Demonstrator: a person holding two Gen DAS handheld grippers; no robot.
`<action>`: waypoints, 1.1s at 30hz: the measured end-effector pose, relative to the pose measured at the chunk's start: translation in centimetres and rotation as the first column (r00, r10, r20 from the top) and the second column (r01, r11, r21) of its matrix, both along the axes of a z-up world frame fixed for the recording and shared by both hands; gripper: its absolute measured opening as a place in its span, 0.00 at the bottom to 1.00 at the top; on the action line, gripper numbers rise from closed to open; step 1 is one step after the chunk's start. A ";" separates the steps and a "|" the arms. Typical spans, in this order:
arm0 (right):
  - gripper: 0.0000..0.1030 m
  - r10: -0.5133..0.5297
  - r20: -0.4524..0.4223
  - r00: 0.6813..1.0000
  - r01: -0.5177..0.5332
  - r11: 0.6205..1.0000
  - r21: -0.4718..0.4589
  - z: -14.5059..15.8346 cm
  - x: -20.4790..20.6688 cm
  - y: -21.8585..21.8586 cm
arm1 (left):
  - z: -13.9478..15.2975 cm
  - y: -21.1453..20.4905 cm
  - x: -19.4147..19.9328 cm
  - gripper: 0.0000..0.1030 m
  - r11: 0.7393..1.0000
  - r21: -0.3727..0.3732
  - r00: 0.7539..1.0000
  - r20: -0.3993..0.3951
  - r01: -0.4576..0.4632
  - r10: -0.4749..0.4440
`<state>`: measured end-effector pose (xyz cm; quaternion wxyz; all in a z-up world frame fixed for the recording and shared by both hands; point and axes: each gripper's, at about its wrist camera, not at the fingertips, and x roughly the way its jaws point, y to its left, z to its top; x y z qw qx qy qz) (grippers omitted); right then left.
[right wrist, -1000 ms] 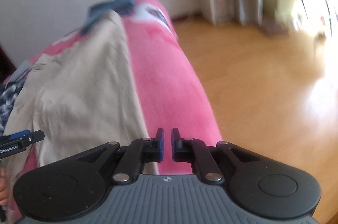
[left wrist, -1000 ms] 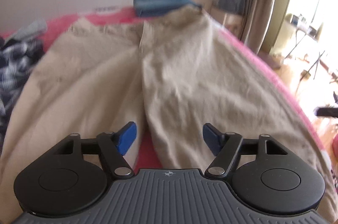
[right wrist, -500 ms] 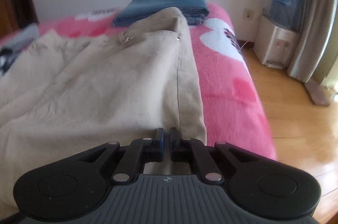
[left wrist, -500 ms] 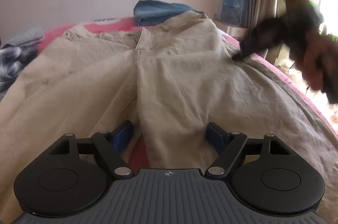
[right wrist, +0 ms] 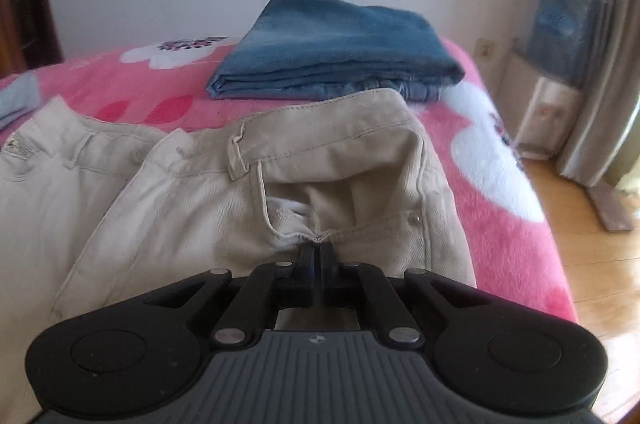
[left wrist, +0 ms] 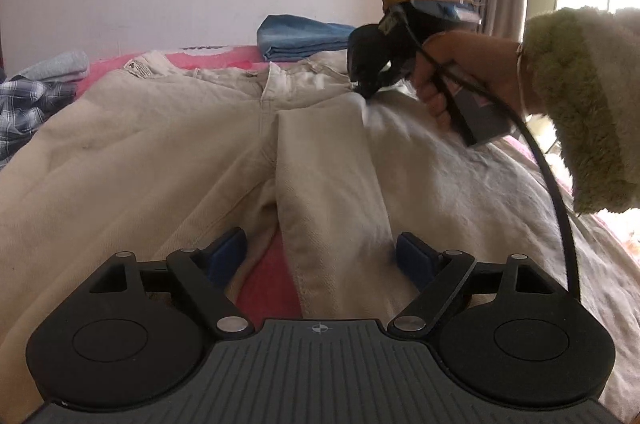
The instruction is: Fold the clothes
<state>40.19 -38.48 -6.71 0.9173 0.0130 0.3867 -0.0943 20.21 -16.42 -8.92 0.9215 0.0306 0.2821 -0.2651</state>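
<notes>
Here the right hand-held gripper (right wrist: 317, 256) pinches the beige trousers' (right wrist: 192, 216) pocket edge.

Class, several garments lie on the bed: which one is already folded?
The blue jeans, a neat stack by the wall; the beige trousers lie spread out, the checked shirt crumpled.

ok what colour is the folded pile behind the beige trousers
Blue denim, faded paler at one corner; the folded jeans show best in the right wrist view.

Folded jeans (right wrist: 336, 48) are blocking the bed's head end, touching the beige trousers' (left wrist: 160, 160) waistband. Plaid clothing (left wrist: 28, 108) is crowding the left edge. Pink blanket (right wrist: 500, 192) is lying bare along the right side, offering free passage
</notes>
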 end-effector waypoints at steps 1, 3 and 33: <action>0.04 0.010 -0.002 1.000 -0.010 1.000 -0.006 0.8 -0.3 0.3 | 0.0 0.0 0.0 0.82 1.000 -0.005 1.000 -0.001 0.001 -0.001; 0.04 0.031 -0.001 1.000 -0.031 0.999 -0.008 2.7 -1.1 0.8 | 0.0 0.1 -0.1 0.82 1.000 -0.016 1.000 0.000 0.001 -0.001; 0.35 0.024 0.054 0.998 -0.032 0.988 0.149 2.8 6.4 6.0 | -0.6 0.6 -0.3 0.87 0.997 -0.075 1.000 0.014 0.019 -0.018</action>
